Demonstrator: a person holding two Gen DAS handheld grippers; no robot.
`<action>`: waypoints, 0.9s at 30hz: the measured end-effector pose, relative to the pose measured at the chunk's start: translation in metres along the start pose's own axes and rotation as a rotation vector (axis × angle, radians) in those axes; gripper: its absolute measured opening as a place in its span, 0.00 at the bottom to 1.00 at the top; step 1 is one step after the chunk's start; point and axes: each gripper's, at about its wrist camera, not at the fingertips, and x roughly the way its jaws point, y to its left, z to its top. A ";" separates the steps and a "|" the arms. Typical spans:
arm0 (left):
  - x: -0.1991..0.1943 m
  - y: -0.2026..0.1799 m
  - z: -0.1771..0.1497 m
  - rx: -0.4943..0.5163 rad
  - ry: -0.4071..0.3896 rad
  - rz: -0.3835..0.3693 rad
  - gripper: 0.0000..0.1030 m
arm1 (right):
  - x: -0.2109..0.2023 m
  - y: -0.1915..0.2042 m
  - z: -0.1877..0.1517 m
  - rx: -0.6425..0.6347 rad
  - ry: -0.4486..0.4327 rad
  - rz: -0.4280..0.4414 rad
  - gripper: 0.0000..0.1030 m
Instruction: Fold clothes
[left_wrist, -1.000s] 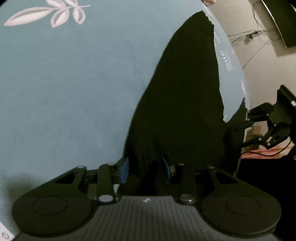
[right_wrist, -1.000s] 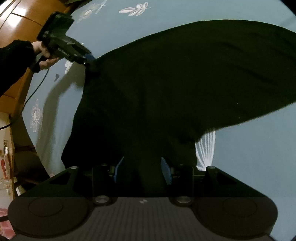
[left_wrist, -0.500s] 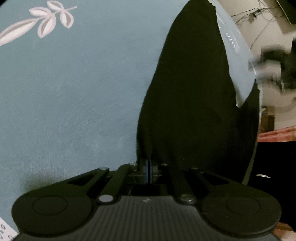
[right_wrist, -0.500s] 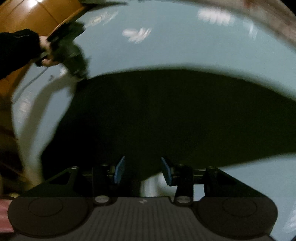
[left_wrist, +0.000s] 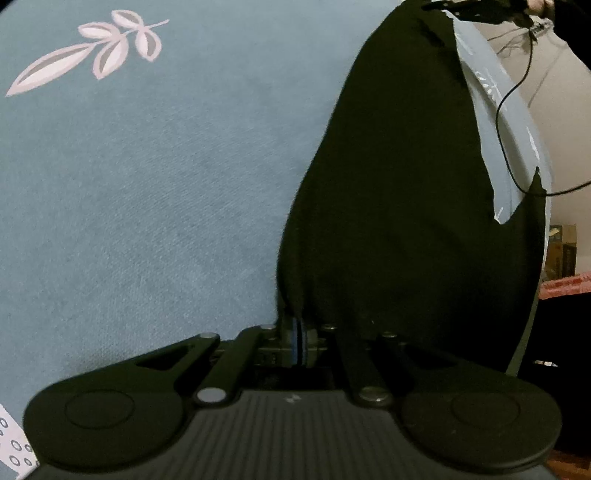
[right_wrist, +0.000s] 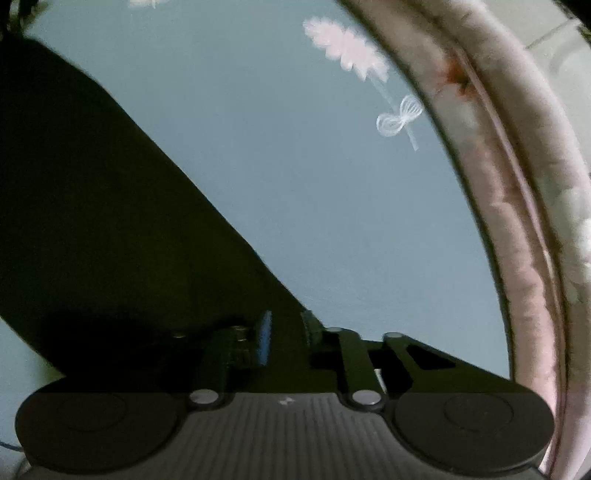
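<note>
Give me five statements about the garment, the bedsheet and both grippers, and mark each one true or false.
1. The garment is black. True.
2. The left gripper stands wide open over bare sheet. False: it is shut on the garment's edge.
3. The bedsheet is blue with pale printed leaves. True.
4. The garment covers the whole right wrist view. False: it fills only the left part; bare sheet lies to its right.
5. The right gripper has dark cloth between its closing pads. True.
</note>
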 end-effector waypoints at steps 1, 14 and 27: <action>0.000 0.000 0.000 -0.004 0.002 0.002 0.07 | 0.008 -0.002 -0.001 -0.042 0.008 -0.006 0.17; 0.004 0.003 0.007 -0.047 0.059 0.004 0.07 | 0.051 -0.007 -0.002 -0.290 0.077 0.074 0.31; 0.012 -0.003 0.013 -0.077 0.084 0.015 0.07 | 0.058 0.003 0.002 -0.261 0.091 0.125 0.14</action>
